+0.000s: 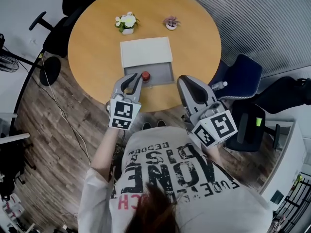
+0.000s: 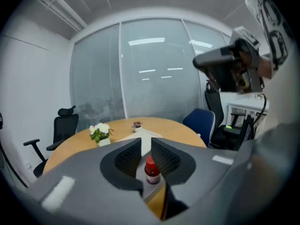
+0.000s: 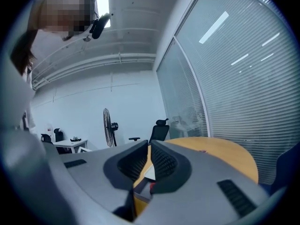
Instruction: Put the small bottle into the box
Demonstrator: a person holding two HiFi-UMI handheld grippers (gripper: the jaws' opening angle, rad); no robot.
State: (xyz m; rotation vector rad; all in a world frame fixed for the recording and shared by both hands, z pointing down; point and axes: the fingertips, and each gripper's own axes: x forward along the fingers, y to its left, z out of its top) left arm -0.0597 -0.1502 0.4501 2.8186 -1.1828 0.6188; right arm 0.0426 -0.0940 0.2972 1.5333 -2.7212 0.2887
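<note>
Bottle (image 2: 151,170) (partly hidden) beyond left fingers (image 2: 126,158) barely parted; right fingers (image 3: 164,161) closed, empty

1. Left gripper (image 1: 130,83): held out ahead of the torso, jaws pointing forward and down. The jaws stand a narrow gap apart, with the pads pressing on nothing.
2. Left forearm (image 1: 103,149): bare and stretched forward from a short sleeve (image 1: 95,193).
3. Right gripper (image 1: 187,80): to the right of the left one, angled forward and inward. The jaws are closed together and empty.
4. The marker cubes (image 1: 122,114) on both grippers face up.
5. The grippers are near each other but not touching.
</note>
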